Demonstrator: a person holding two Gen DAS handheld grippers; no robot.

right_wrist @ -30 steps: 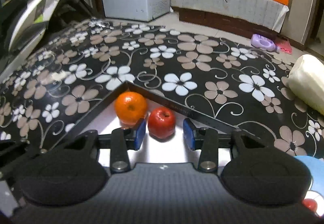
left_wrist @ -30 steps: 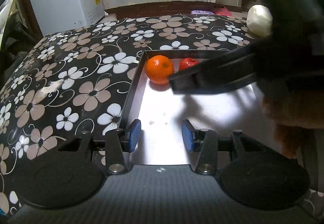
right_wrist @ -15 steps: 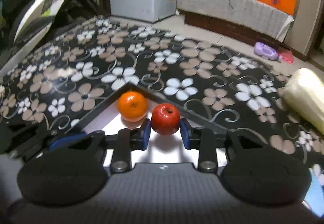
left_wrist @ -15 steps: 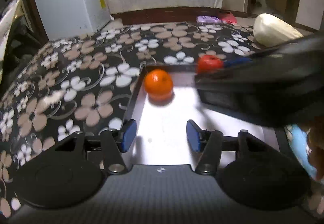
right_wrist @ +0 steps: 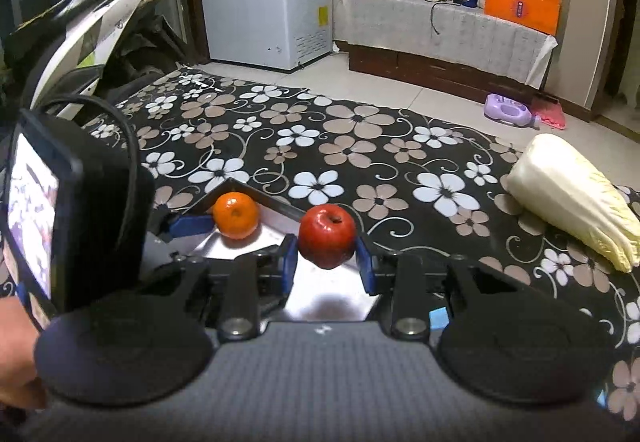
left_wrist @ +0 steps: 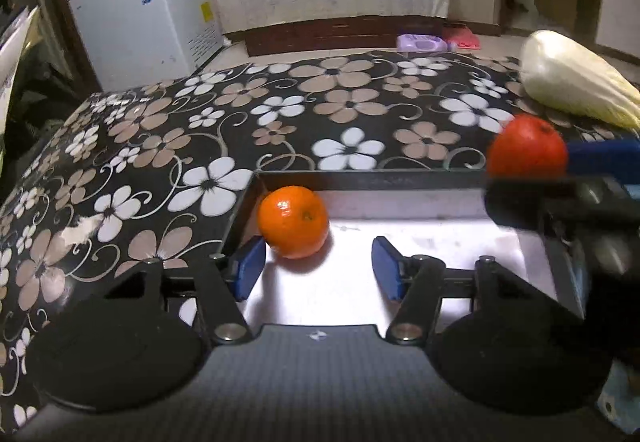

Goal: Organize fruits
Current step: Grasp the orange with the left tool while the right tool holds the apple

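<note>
An orange (left_wrist: 293,227) lies in the far left corner of a shallow metal tray (left_wrist: 420,202) on the flowered table. My left gripper (left_wrist: 318,266) is open just in front of the orange, its left pad close beside the fruit and no pad pressing on it. My right gripper (right_wrist: 327,262) is shut on a red apple (right_wrist: 327,235) and holds it clear of the tray floor, where its shadow falls. In the left wrist view the apple (left_wrist: 526,145) hangs at the right, above the tray's far rim. In the right wrist view the orange (right_wrist: 235,215) sits left of the apple.
A pale Chinese cabbage (right_wrist: 572,198) lies on the table at the far right. A white chest freezer (left_wrist: 140,22) and a scooter (right_wrist: 80,34) stand beyond the table's left side. The left gripper's body with its screen (right_wrist: 60,226) fills the near left.
My right gripper closed on the apple and lifted it off the tray floor, moving right. My left gripper's jaws widened and it moved closer to the orange.
</note>
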